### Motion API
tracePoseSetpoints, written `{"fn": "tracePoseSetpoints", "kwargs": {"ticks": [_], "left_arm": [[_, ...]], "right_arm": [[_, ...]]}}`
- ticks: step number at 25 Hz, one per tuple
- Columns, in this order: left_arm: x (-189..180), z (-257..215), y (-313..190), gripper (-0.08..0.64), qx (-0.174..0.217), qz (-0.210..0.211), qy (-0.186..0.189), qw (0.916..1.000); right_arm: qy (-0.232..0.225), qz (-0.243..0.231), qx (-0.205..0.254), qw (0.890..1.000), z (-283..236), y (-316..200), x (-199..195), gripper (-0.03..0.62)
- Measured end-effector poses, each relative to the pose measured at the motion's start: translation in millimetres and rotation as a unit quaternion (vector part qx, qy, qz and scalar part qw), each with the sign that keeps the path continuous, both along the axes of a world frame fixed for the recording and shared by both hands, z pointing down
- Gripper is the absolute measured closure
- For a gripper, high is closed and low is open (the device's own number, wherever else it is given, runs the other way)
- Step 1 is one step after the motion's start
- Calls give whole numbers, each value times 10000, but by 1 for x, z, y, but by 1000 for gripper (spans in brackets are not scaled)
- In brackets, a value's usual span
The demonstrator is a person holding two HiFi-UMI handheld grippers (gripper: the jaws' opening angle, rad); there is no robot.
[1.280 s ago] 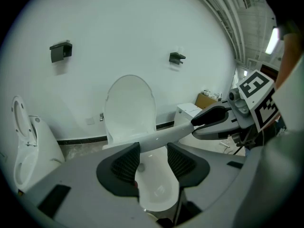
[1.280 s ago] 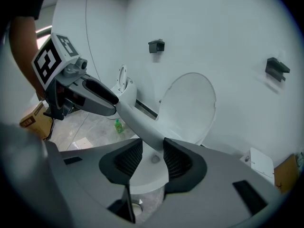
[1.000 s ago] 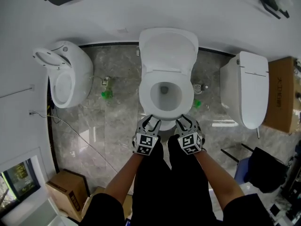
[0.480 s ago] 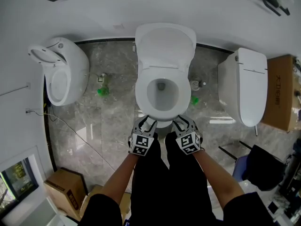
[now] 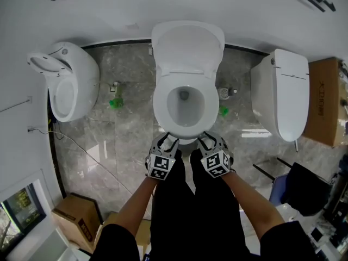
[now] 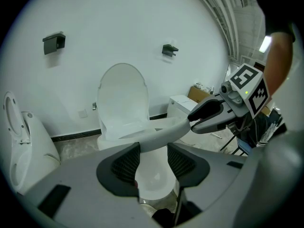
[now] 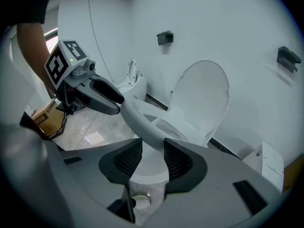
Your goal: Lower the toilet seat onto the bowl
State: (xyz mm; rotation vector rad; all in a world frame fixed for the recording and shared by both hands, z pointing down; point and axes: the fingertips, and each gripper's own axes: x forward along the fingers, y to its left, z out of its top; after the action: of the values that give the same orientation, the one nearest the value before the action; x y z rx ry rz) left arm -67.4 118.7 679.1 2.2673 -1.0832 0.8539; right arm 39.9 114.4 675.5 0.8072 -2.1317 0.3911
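The toilet seat (image 5: 161, 110) sits in the middle of the head view, over the bowl (image 5: 185, 141). The gripper views show its front end lifted clear of the bowl, the ring slanting down toward the hinge. Behind it the lid (image 5: 187, 45) stands upright against the white wall (image 5: 163, 4).

Both claws hold the front rim of the seat, side by side. The left gripper (image 5: 167, 140) has its ribbed pads (image 6: 127, 160) pressed on either side of the rim, pinching it. The right gripper (image 5: 210, 139) pinches the rim in the same way just beside it. In the left gripper view the right gripper (image 6: 202, 120) shows at the right of the frame, clamped on the seat (image 6: 156, 136). In the right gripper view the left gripper (image 7: 116, 106) shows at the left, also clamped on the seat (image 7: 137, 120).

At the left of the head view stands a second toilet (image 5: 68, 83) with its seat up. At the right stands a third toilet (image 5: 285, 99) with its lid down. The grey marble floor (image 5: 125, 140) runs between them. A cardboard box (image 5: 73, 222) lies at the lower left.
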Motion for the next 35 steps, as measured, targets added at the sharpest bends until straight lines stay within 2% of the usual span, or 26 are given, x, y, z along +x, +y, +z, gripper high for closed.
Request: {"fn": "tracePoseSetpoints", "kwargs": {"ticks": [11, 21, 35], "left_arm": [[-1, 24, 21, 371, -48, 23, -44, 10000], [-2, 45, 34, 371, -47, 5, -32, 10000], [-1, 80, 59, 371, -316, -110, -59, 9994]], "right_arm": [[94, 150, -73, 9998, 23, 21, -2, 439], [75, 103, -243, 9996, 44, 35, -3, 438], [206, 45, -475, 9986, 77, 56, -1, 440]]}}
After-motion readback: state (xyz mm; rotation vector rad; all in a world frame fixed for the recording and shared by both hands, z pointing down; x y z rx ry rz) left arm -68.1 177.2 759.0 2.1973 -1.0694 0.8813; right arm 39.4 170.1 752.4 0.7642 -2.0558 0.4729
